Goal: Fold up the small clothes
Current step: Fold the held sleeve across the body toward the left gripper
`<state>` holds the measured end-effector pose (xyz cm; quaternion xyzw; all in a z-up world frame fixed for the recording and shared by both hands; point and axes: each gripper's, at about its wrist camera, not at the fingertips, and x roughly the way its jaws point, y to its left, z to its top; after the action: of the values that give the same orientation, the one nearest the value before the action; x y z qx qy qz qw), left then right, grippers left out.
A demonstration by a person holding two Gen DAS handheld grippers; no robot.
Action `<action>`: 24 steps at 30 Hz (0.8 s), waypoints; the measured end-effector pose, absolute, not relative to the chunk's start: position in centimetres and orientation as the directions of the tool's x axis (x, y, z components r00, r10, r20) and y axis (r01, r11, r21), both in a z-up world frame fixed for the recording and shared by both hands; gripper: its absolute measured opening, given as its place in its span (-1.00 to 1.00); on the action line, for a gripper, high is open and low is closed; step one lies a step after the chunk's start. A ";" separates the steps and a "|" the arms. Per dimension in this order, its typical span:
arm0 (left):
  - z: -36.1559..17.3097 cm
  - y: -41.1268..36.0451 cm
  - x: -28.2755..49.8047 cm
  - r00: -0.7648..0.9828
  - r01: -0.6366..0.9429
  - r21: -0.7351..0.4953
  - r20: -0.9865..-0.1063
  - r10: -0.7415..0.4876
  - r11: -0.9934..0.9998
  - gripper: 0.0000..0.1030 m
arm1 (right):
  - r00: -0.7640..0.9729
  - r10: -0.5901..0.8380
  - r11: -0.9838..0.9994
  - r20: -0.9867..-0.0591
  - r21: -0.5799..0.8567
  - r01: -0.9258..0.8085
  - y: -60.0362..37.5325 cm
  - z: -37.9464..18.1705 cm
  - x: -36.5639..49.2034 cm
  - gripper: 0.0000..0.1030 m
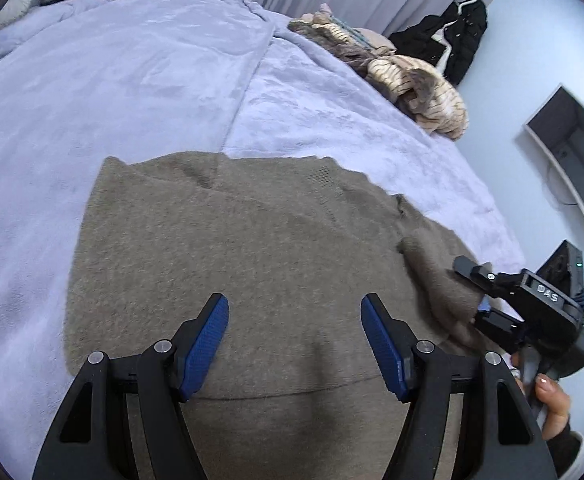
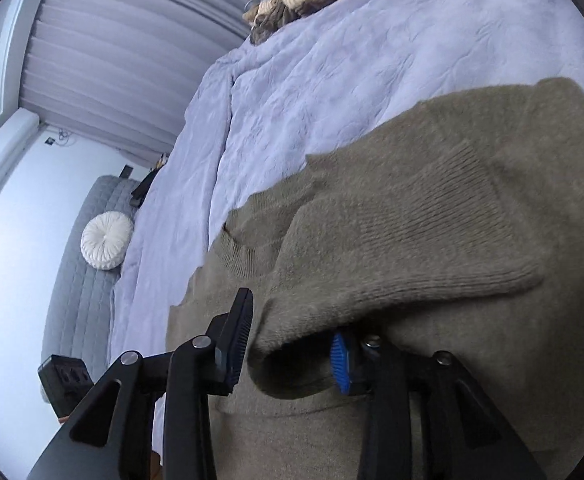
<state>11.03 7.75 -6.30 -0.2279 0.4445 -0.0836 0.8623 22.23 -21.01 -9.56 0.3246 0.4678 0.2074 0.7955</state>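
Brown knit sweater (image 1: 227, 264) spread on the lavender blanket (image 1: 111, 92). Left gripper (image 1: 295, 344) hovers above it, jaws spread, holding nothing. Right gripper (image 2: 292, 336) has its 2 jaws apart around a sleeve fold (image 2: 372, 264) (grip not closed).

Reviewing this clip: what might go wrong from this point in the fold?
1. The right gripper stands open around the sleeve of the brown sweater; closing now might pinch the body layer beneath too.
2. The left gripper hovers open, pinning nothing, so the sweater may slide on the plush blanket.
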 end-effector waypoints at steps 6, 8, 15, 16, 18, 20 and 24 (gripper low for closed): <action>-7.7 9.6 12.1 0.552 -0.014 -0.684 -0.613 -0.565 0.729 0.36 | 0.446 0.552 0.833 -0.705 0.445 -0.328 -13.9 -6.3 20.6 -0.82; -8.3 10.0 12.3 0.529 -0.008 -0.732 -0.581 -0.618 0.681 0.36 | 0.407 0.542 0.819 -0.736 0.353 -0.452 -10.6 -6.5 18.8 -0.82; -8.8 8.8 13.0 0.479 0.011 -0.754 -0.573 -0.666 0.657 0.36 | 0.315 0.458 0.740 -0.831 0.160 -0.653 -6.8 -8.8 14.2 -0.37; -8.7 8.5 13.0 0.475 0.017 -0.753 -0.573 -0.668 0.658 0.36 | 0.306 0.456 0.730 -0.835 0.154 -0.666 -6.8 -8.8 13.9 -0.14; -8.5 8.1 13.3 0.475 0.021 -0.755 -0.569 -0.671 0.655 0.58 | 0.304 0.454 0.717 -0.838 0.140 -0.683 -7.1 -8.5 13.0 -0.01; -8.3 8.3 13.1 0.493 0.023 -0.758 -0.559 -0.667 0.652 0.62 | 0.301 0.450 0.709 -0.841 0.131 -0.693 -7.5 -8.3 12.4 0.02; -8.4 8.9 13.2 0.502 0.002 -0.772 -0.549 -0.669 0.636 0.62 | 0.299 0.464 0.730 -0.834 0.169 -0.662 -9.4 -7.8 11.7 0.04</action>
<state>13.21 8.88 -8.37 -0.3694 0.4510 -0.2140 0.7838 11.69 -9.36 -7.81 -0.1042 0.4757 0.3522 0.7992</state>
